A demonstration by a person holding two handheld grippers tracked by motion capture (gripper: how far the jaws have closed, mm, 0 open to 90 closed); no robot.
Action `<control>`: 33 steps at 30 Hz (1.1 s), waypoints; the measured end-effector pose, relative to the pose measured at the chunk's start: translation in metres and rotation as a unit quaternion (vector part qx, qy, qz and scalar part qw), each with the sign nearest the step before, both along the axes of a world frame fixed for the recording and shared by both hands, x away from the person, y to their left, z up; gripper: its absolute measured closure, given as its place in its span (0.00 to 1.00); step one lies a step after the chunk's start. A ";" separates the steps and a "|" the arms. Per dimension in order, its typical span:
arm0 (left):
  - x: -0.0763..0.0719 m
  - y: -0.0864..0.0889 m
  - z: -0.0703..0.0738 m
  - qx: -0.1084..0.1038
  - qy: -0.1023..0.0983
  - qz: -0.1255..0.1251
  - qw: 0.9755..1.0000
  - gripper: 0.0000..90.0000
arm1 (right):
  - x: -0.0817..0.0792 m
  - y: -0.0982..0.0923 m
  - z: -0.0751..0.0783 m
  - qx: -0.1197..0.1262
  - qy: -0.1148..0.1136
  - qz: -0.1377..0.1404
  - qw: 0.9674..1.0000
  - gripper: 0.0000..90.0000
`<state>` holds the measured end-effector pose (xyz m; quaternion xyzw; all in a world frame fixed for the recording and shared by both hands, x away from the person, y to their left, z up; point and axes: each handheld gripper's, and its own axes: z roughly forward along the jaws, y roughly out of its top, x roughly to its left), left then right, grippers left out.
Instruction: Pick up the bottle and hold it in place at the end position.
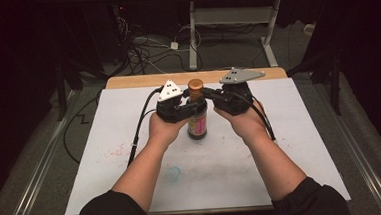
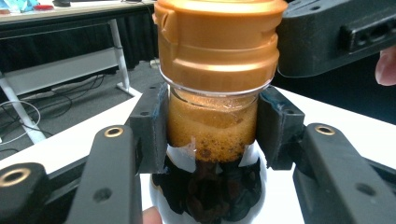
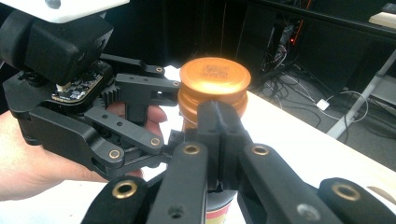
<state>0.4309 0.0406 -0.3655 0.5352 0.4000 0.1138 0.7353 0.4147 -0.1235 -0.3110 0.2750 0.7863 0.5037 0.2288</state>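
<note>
Standing on white table (image 1: 129, 121), dark room, bottle (image 1: 197, 118) neck clamped by left tool (image 2: 211, 128), right tool (image 3: 219, 140) closed.

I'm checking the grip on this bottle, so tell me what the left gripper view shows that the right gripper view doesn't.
Left gripper view alone: the left tool with a pad on each side of the bottle neck, foam over dark liquid inside the glass, and the cap from the side.

Right gripper view alone: the cap's flat top, the right tool with its jaws together against the cap's side, and the left tool from outside in the person's hand.

Both: the orange-capped bottle, the white table and the cabled floor.
</note>
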 end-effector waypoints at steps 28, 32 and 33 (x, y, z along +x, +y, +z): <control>0.000 0.001 -0.001 0.006 -0.005 0.000 1.000 0.56 | 0.000 0.005 0.009 -0.025 0.009 -0.007 1.000 1.00; -0.004 -0.008 0.000 0.026 -0.018 -0.010 0.999 0.56 | -0.009 0.005 0.033 0.032 -0.023 0.002 0.999 1.00; -0.001 -0.009 0.001 0.022 -0.009 -0.001 1.000 0.55 | -0.014 0.014 0.049 0.011 -0.045 0.003 0.999 1.00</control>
